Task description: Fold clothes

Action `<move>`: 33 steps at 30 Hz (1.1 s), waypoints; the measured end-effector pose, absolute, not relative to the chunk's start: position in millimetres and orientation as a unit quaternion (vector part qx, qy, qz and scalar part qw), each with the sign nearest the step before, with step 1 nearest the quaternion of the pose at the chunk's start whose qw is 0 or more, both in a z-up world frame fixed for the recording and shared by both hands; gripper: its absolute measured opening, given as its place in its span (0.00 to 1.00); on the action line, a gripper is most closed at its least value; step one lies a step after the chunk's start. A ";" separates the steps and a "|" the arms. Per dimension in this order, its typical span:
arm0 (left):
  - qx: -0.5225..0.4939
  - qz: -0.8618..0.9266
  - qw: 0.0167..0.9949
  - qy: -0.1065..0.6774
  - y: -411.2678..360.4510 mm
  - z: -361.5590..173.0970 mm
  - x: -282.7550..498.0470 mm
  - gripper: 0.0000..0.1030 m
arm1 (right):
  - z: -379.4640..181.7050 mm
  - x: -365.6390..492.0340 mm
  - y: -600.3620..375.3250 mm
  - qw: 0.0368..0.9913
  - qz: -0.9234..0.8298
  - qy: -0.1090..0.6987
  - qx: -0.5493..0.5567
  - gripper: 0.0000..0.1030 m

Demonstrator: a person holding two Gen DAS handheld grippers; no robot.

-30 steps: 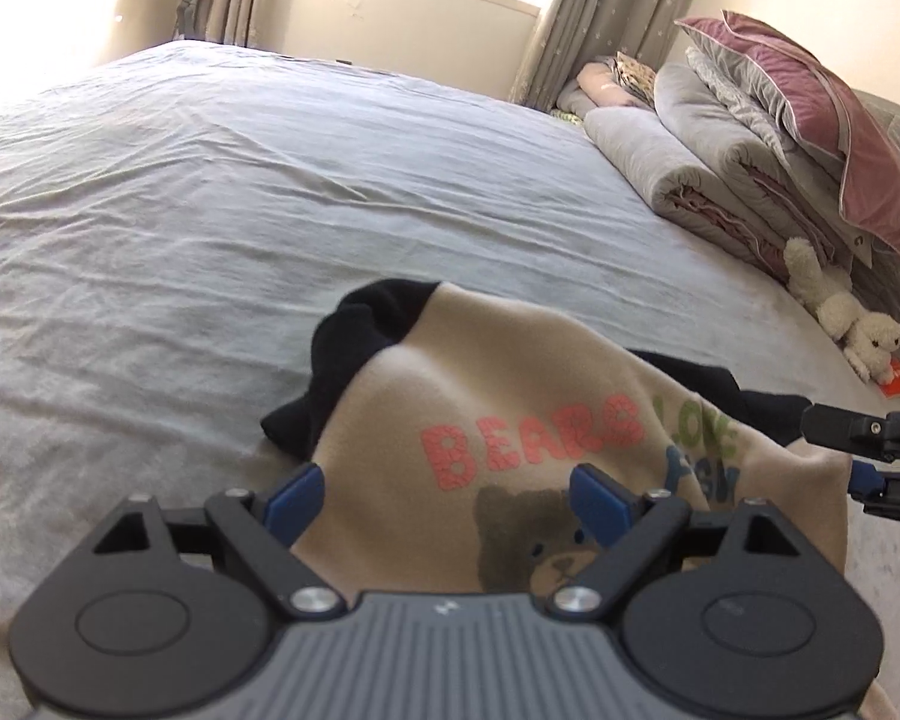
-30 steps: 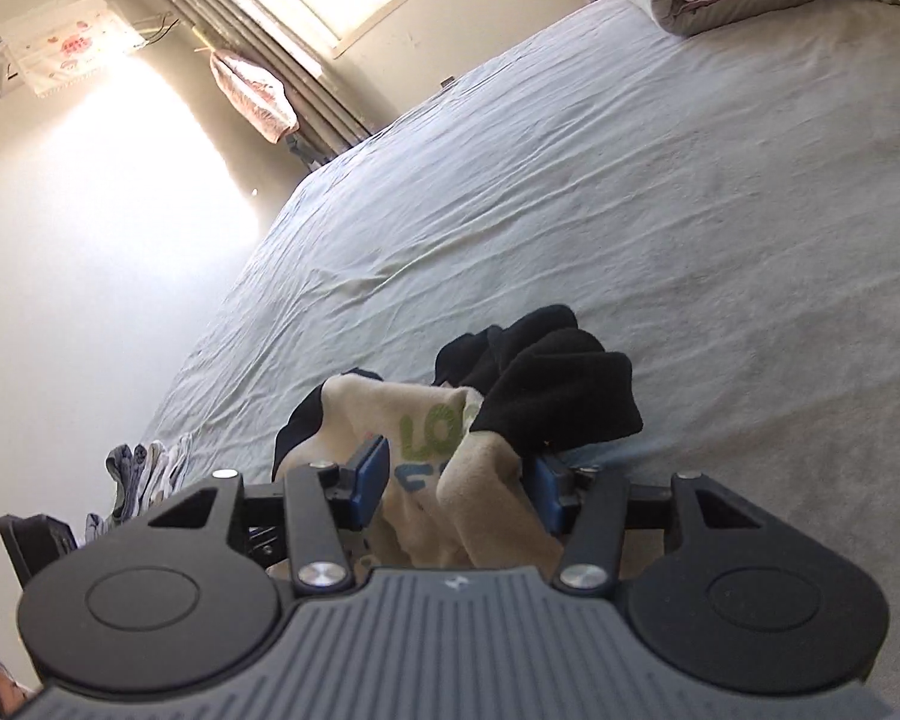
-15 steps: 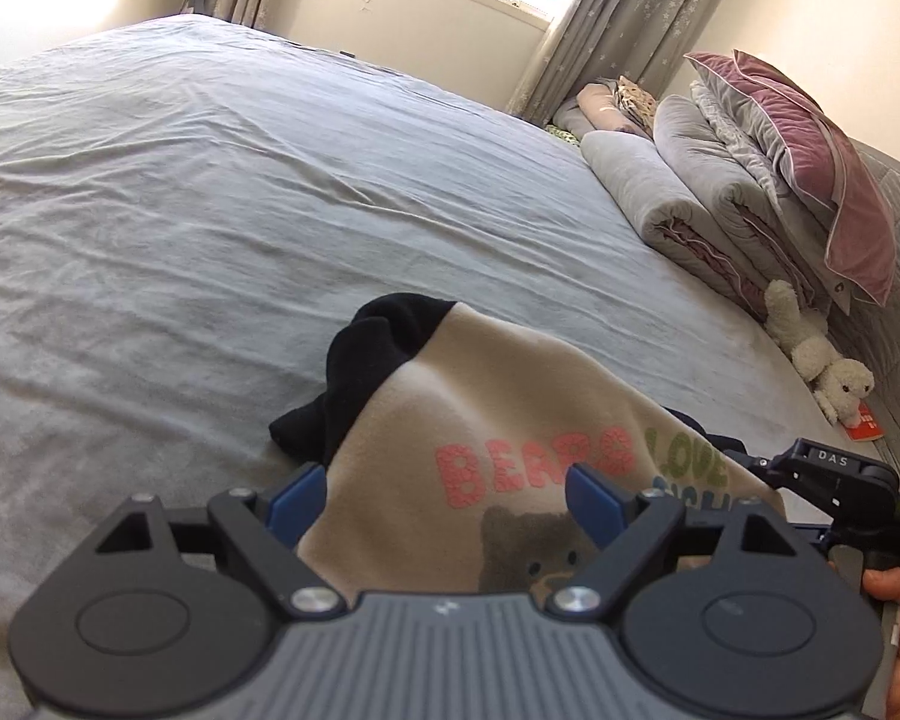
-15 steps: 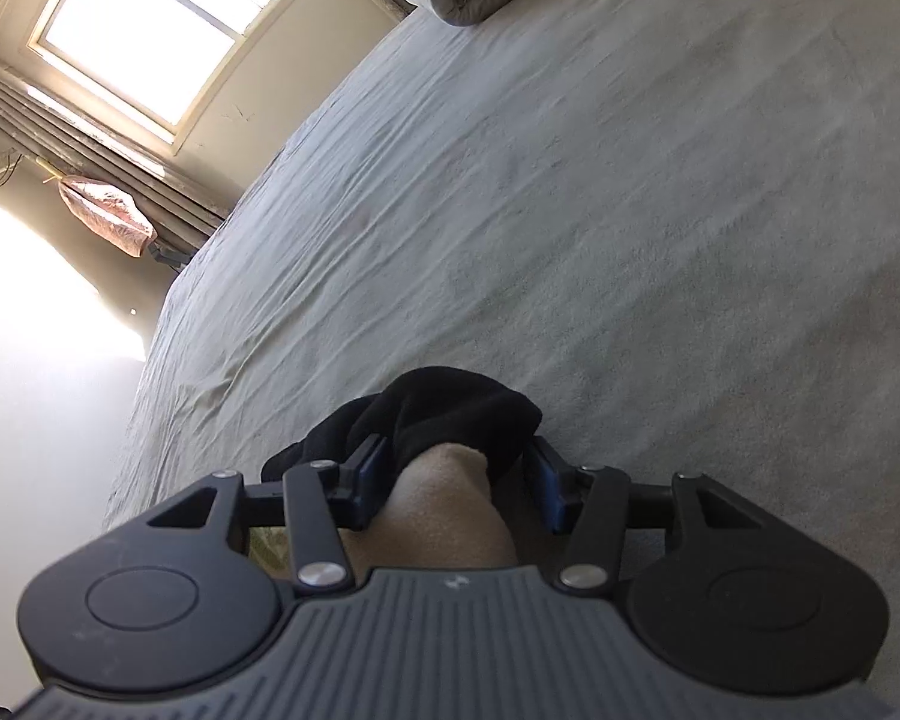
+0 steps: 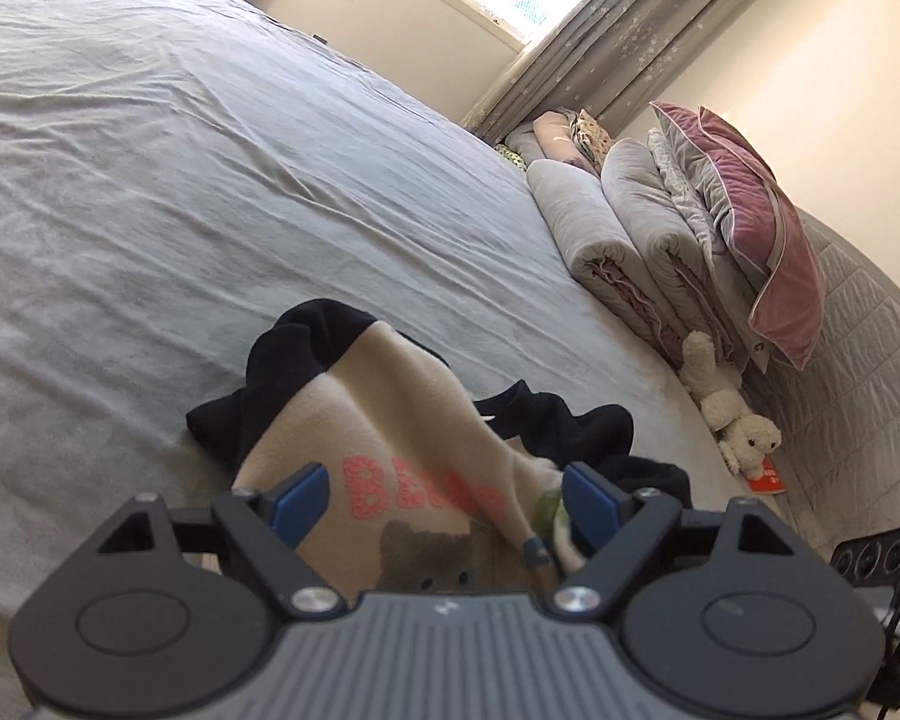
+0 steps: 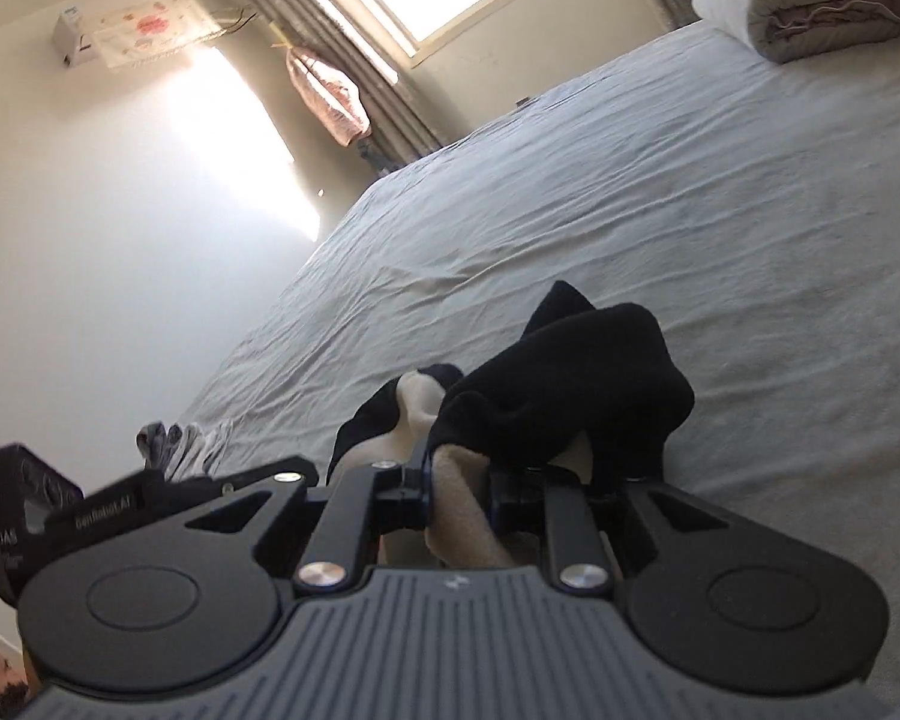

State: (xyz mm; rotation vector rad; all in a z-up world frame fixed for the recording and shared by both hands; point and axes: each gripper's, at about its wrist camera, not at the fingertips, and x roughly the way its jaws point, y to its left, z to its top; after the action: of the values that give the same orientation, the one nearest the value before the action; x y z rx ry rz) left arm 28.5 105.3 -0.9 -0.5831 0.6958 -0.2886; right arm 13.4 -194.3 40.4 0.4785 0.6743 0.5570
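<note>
A beige sweater [image 5: 384, 402] with black sleeves, pink letters and a bear print lies bunched on the grey bed [image 5: 210, 180]. My left gripper [image 5: 447, 498] is open, its blue pads [image 5: 300, 495] wide apart with the printed front lying between them. In the right wrist view my right gripper [image 6: 459, 480] is shut on a fold of the sweater's beige cloth, and a black sleeve [image 6: 582, 384] drapes over its fingers. The sweater's hem is hidden under both grippers.
Rolled quilts [image 5: 618, 240] and a pink pillow [image 5: 756, 228] are stacked at the bed's right side, with a plush toy [image 5: 732, 414] below them. A small pile of grey clothes [image 6: 180, 444] lies near the bed's left edge. Wide bare sheet stretches beyond the sweater.
The right gripper's jaws have closed in on the beige fold. The sweater's right half has bunched up, hiding part of the print. The left gripper stays open over the front.
</note>
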 end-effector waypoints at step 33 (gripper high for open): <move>-0.274 -0.137 0.867 0.393 85.8 -20.9 46.0 0.16 | 21.7 18.5 -215.7 0.816 0.305 0.395 0.290 0.55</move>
State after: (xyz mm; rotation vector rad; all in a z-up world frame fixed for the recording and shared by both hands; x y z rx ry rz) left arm 46.0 85.8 -20.9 -0.5737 0.8218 -0.2865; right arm 18.5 -215.7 21.7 0.6179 0.8428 0.6508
